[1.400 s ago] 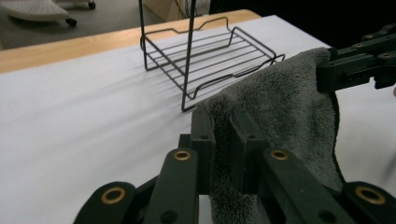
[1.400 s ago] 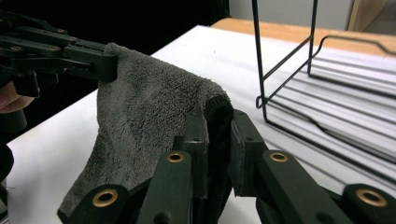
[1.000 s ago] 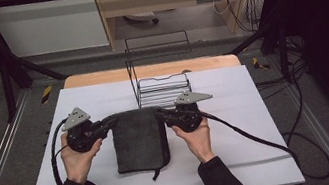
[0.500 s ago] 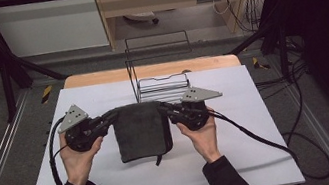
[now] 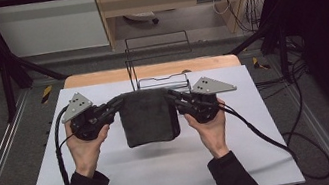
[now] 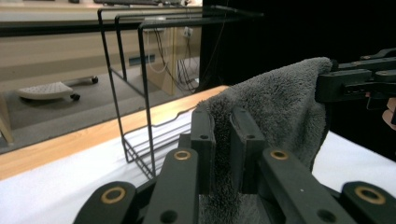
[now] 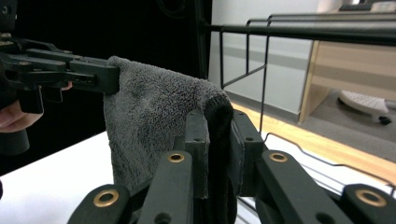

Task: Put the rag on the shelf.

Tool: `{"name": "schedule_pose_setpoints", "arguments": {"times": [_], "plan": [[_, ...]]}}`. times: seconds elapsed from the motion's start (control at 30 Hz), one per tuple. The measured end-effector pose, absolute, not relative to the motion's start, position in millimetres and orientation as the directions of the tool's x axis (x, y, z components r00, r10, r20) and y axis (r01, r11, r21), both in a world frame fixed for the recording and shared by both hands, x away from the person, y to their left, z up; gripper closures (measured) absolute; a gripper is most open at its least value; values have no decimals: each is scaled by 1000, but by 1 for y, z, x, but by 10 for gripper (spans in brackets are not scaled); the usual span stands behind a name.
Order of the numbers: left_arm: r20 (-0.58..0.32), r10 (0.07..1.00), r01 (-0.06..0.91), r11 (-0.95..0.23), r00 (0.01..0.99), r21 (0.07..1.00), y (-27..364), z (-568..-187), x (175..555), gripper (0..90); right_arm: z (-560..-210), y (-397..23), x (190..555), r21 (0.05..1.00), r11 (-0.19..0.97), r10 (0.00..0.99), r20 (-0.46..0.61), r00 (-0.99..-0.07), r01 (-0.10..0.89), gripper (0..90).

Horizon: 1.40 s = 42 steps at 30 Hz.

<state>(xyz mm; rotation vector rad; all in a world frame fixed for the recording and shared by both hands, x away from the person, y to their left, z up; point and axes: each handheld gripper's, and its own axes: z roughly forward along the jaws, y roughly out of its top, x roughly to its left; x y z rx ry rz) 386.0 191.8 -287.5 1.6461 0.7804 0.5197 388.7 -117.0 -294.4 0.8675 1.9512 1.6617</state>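
while the grey towel (image 5: pixel 149 118) hangs, left gripper (image 5: pixel 113 107) and right gripper (image 5: pixel 173 96) each pinch a corner.

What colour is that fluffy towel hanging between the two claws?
The towel is plain dark grey, no pattern; the left gripper view shows it best.

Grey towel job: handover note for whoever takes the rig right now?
Left gripper: shut on the grey towel at its left top corner.
Right gripper: shut on the towel's right top corner.
Towel: folded, hanging between the two grippers, its lower edge off the white table cover.
Wire rack: stands just behind the towel at the far edge of the table, nothing hanging on it.
Done: towel picked up by both corners.
Left, most likely: carry it forward, drape it over the rack's top bar, open both jaws.
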Motion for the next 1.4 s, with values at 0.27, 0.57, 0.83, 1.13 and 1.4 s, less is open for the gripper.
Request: {"name": "schedule_pose_setpoints", "arguments": {"times": [0.27,0.57,0.83,1.13,1.4], "plan": [[-77,731,175,-59,678,983,181,-275,391,808,-277,-126,387,989,62,723,48,-689,135,803],[-61,730,128,-36,681,991,169,-257,396,809,-261,-135,388,995,37,742,37,-669,96,803],[-66,722,106,-10,689,994,162,-244,403,808,-247,-140,387,998,18,760,22,-649,54,804],[-75,726,71,37,684,997,158,-226,409,809,-228,-141,391,1000,-10,773,18,-635,17,805],[-63,728,20,67,682,998,153,-205,412,809,-207,-142,393,999,-25,789,1,-615,-30,805]]}}
